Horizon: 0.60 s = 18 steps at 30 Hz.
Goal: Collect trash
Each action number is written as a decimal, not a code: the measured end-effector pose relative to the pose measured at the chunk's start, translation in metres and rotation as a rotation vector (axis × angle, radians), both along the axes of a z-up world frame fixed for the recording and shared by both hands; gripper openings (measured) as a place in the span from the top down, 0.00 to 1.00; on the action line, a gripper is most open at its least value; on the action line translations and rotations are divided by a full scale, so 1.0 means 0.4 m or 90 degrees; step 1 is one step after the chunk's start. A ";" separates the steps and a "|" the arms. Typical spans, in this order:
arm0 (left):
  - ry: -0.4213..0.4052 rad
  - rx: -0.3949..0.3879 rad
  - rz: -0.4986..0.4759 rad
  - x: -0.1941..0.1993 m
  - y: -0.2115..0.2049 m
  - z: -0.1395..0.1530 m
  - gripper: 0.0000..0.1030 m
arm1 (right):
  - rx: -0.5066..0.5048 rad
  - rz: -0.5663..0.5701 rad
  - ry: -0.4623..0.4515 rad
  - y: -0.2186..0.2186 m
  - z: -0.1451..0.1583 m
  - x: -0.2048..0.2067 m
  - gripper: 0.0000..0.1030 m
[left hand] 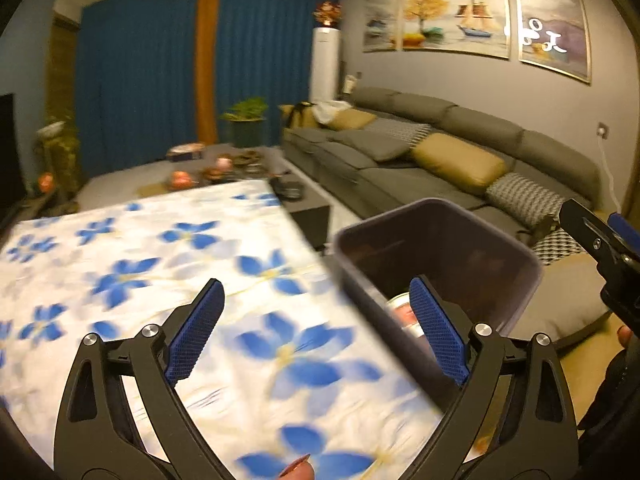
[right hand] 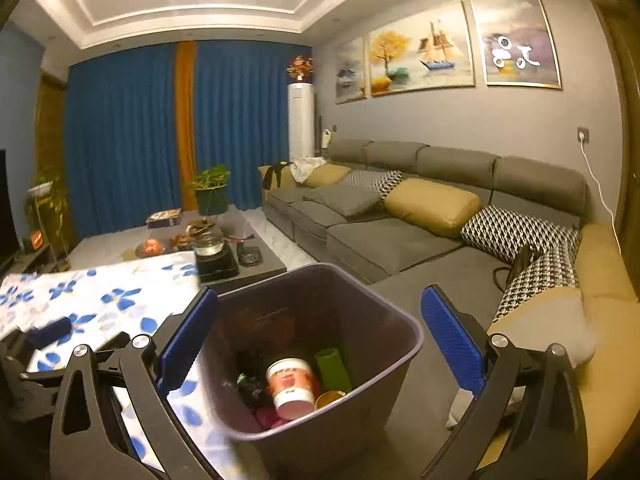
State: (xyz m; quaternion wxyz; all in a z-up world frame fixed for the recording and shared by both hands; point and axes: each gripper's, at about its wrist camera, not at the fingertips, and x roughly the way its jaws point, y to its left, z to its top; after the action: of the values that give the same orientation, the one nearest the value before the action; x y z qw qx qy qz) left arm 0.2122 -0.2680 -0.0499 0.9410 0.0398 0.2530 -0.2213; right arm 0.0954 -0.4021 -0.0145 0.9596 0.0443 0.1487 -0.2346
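Note:
A dark purple trash bin (right hand: 320, 280) stands beside the table with the blue-flower cloth (right hand: 100, 296). Inside lie a red-and-white paper cup (right hand: 290, 388), a green cup (right hand: 334, 368) and other dark scraps. My right gripper (right hand: 320, 336) is open and empty, directly above the bin's mouth. My left gripper (left hand: 318, 326) is open and empty above the right edge of the cloth (left hand: 160, 280), with the bin (left hand: 440, 236) just to its right and the cup (left hand: 404, 312) partly showing behind its right finger. The right gripper's tip (left hand: 596, 236) shows at the left wrist view's right edge.
A grey sectional sofa (right hand: 400, 232) with tan and patterned cushions runs along the right wall. A dark coffee table (right hand: 224, 256) with a glass kettle, fruit and boxes stands beyond the cloth. Blue curtains, a potted plant (right hand: 210, 188) and a white floor air conditioner (right hand: 301, 120) are at the back.

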 end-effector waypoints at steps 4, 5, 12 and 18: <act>-0.017 0.006 0.045 -0.067 0.102 0.030 0.07 | -0.008 0.031 0.003 0.080 0.009 -0.028 0.05; -0.020 0.001 0.057 -0.087 0.136 0.037 0.07 | -0.008 0.036 0.002 0.103 0.011 -0.041 0.05; -0.045 0.005 0.137 -0.202 0.329 0.066 0.06 | -0.020 0.053 0.021 0.242 0.017 -0.111 0.05; -0.049 -0.009 0.153 -0.286 0.436 0.081 0.06 | -0.008 0.073 0.039 0.344 -0.001 -0.167 0.05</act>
State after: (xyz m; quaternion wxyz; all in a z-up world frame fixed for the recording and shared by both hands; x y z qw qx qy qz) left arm 0.0979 -0.0936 -0.0173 0.9700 0.0108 0.2180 -0.1069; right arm 0.0286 -0.2644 -0.0147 0.9669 0.0223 0.1784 -0.1811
